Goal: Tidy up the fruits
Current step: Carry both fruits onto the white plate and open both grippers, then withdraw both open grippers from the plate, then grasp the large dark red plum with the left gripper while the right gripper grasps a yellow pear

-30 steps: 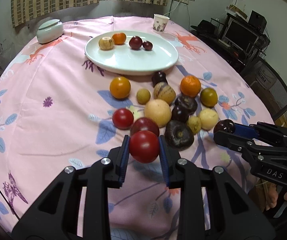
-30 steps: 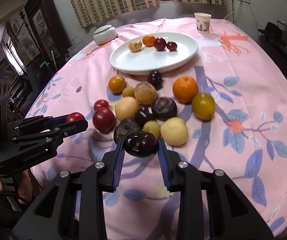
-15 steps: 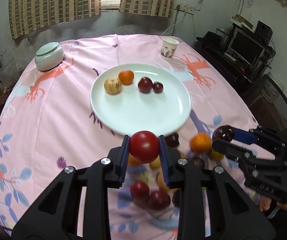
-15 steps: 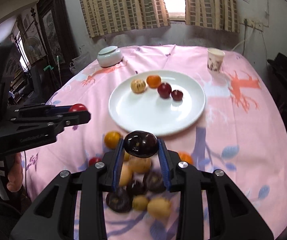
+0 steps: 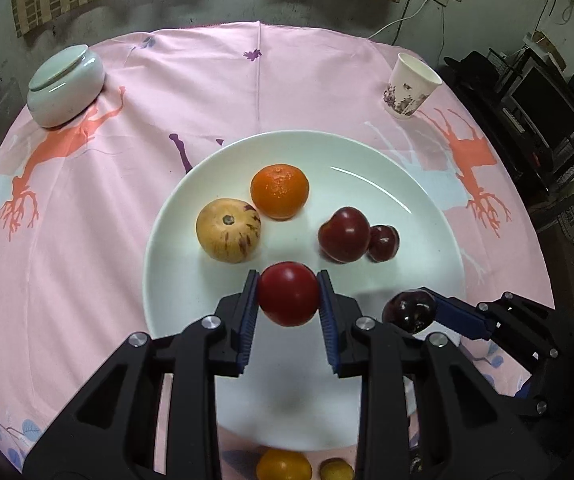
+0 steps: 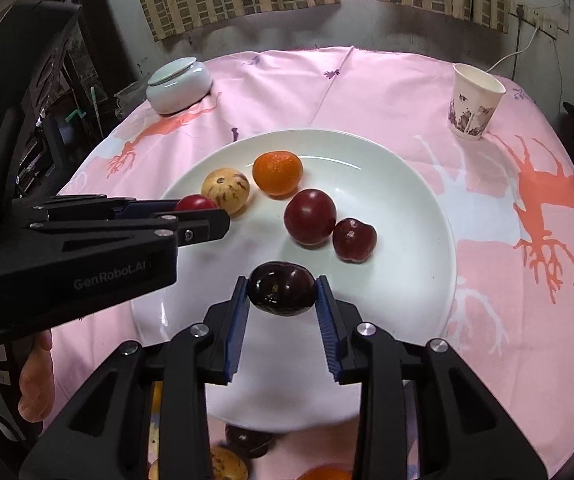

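1. While the left gripper (image 5: 289, 300) clamps the red fruit (image 5: 288, 299) above the white plate (image 5: 427, 216), lower it onto bare porcelain — then release.
2. Right gripper (image 6: 281, 290), clamped on the dark plum (image 6: 281, 289) over the plate — set it beside the red pair (image 6: 329, 226).

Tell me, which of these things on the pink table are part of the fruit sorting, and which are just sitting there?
Part of the job:
- white plate
- red fruit in the left gripper
- dark fruit in the right gripper
- orange, speckled yellow fruit and two dark red plums on the plate

Just lying about:
- paper cup
- lidded ceramic jar
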{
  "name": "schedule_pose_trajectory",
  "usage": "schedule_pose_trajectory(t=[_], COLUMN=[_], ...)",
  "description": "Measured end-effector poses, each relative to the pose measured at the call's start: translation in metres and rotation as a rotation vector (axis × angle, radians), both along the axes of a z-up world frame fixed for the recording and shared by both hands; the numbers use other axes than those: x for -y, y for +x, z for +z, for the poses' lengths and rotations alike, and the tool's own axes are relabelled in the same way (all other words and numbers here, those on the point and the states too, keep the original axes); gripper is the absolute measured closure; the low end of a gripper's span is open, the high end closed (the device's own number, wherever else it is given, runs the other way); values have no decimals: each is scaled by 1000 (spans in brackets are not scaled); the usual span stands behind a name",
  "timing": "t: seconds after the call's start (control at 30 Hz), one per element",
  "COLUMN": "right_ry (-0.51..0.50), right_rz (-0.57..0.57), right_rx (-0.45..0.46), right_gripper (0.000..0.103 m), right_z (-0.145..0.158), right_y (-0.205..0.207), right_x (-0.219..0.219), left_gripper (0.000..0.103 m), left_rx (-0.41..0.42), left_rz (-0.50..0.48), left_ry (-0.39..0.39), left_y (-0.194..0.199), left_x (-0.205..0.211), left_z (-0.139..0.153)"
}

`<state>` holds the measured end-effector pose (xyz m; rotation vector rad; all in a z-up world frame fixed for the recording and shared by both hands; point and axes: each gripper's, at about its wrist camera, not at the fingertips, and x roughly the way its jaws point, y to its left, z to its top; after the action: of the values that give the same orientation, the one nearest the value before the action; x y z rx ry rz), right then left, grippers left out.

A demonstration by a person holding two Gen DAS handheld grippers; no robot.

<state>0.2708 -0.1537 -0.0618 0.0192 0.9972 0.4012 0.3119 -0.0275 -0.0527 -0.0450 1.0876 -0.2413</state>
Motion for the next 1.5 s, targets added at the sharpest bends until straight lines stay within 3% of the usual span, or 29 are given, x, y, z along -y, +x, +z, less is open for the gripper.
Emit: schedule_pose_trajectory(t=[0.37,0.4,0.43,0.47,0.5,0.57,0.7,0.8,0.9,0.93,1.13,1.3,1.4,1.5], right_ry=[-34,-47,-65,-72,-71,-74,-78,-81,-58,-49,35,73,20,-39], right_rz=[15,13,5,-4,-11,-12,-11,-10,-15,-24,-128,-204,-158,-123], right_rx=[-50,-53,-51,-37,-16,15,41,64,87,99,42,94,76,77], right_gripper=[69,67,57,47,36,36,36,31,8,5,5,6,35,45], right_z=[-18,-19,-20,-18,-15,-6,18,39,48,48,13,-7,-16,-26], right_y=[26,28,29,29,28,22,0,-40,-94,-116,-212,-254,-252,-245], right_x=[-8,-9,-9,-8,-7,-4,6,21,39,45,74,77,60,45], left_gripper=[73,73,72,65,53,42,31,15,5,5,5,5,5,5], left_rx=[-28,-28,-23,-14,-4,29,53,122,191,208,224,184,181,180], left_rz=[-1,0,5,8,11,24,29,32,45,53,118,41,3,-13], left_ry=[8,8,9,7,5,3,-29,-16,28,48,141,142,136,114], left_y=[22,22,22,21,20,15,-12,-60,-120,-142,-239,-277,-283,-288], left_x=[2,2,1,-1,-3,-9,-28,-45,-60,-64,-80,-72,-63,-57], left_z=[-14,-13,-11,-8,-4,6,29,46,49,44,-10,-34,-34,-33])
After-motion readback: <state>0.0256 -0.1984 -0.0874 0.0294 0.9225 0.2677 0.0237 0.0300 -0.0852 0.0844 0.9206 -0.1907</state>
